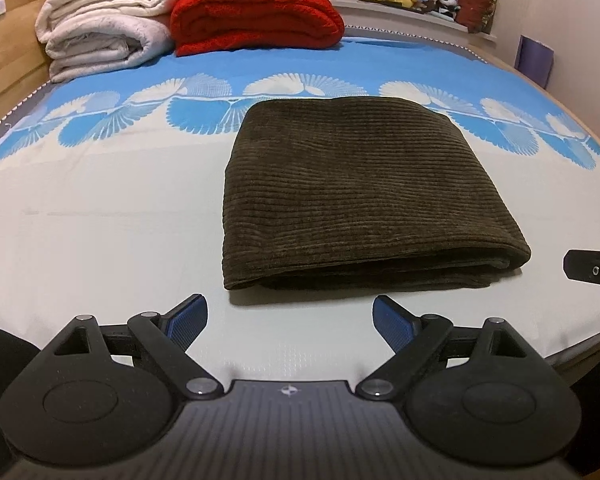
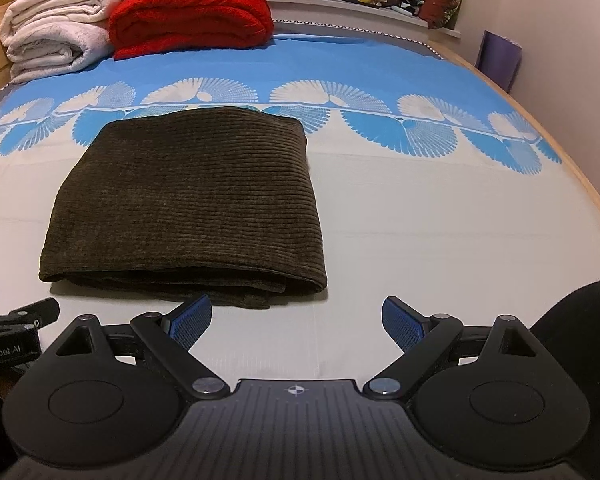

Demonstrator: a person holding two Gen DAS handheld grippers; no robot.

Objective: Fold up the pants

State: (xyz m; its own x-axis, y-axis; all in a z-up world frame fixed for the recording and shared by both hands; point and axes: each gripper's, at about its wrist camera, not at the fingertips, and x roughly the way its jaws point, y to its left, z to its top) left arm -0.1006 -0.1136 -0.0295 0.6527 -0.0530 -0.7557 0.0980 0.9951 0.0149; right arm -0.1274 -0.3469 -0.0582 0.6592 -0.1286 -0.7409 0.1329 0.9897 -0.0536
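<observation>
Folded pants (image 1: 360, 192) are lying mid-frame on the bed (image 1: 100, 220); left claw (image 1: 290, 322) and right claw (image 2: 296, 322) are gaping wide, empty, at bottom.

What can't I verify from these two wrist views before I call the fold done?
- Pants: waistband and leg ends hidden inside the fold, both views.
- Pants' far edge: foreshortened, alignment unclear.
- Right gripper in the left wrist view: cut off by the right edge.
- Items on the white blankets: cropped by the top edge.
</observation>
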